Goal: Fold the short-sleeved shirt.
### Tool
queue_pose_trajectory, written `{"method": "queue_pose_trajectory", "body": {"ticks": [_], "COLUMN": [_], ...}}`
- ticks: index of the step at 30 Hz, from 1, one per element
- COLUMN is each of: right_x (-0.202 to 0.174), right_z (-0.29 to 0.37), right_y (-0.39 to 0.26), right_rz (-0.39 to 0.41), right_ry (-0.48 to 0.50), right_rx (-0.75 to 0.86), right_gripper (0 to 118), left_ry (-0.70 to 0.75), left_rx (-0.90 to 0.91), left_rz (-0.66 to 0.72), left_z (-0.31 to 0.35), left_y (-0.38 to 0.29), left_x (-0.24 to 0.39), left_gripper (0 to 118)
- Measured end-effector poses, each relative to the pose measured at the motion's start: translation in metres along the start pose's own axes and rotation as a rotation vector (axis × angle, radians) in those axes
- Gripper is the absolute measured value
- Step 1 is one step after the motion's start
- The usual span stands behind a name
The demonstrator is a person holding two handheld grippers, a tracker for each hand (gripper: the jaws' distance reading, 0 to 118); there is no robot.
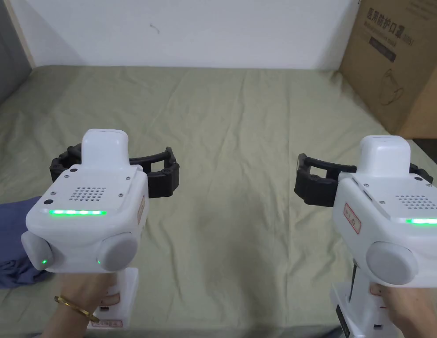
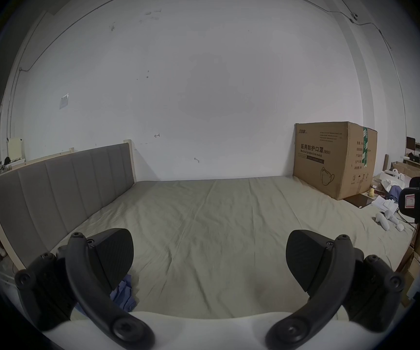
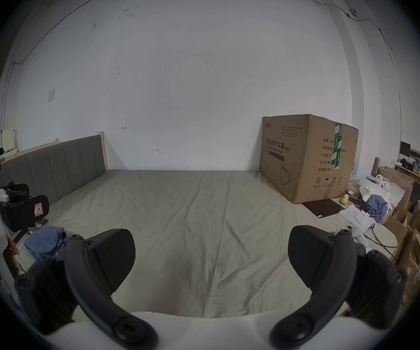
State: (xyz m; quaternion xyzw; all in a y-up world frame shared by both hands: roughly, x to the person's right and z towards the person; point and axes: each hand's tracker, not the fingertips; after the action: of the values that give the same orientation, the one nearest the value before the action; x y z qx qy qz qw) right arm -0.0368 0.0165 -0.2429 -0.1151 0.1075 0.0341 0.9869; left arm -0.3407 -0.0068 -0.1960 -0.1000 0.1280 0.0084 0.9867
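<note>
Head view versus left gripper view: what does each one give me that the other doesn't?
Head view adds: the person's left hand, a gold bracelet, green lights on both tools. Left gripper view adds: the grey headboard, clutter beside the box. Shared: the green sheet, cardboard box, crumpled blue shirt, and the left claw, open.

Bed [image 1: 239, 132], olive sheet; blue shirt [image 1: 10, 246] crumpled left; cardboard box [image 1: 398, 57] right

Head view looks down; both gripper views face low across the same bed [image 2: 204, 216].
</note>
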Motion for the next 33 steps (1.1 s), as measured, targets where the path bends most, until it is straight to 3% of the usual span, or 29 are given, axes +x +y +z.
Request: {"method": "queue_pose_trajectory", "body": {"ticks": [33], "right_x": [0.0003], "right_z": [0.0033], "right_y": [0.0045], "right_rz": [0.013], "right_ry": [0.003], "right_rx": [0.015], "right_gripper": [118], "left_ry": [-0.004], "left_rx": [0.012], "left_rz": [-0.027], "left_z": [0.0007], "left_y": [0.0015], "left_x": [0.0023], "left_gripper": [118]}}
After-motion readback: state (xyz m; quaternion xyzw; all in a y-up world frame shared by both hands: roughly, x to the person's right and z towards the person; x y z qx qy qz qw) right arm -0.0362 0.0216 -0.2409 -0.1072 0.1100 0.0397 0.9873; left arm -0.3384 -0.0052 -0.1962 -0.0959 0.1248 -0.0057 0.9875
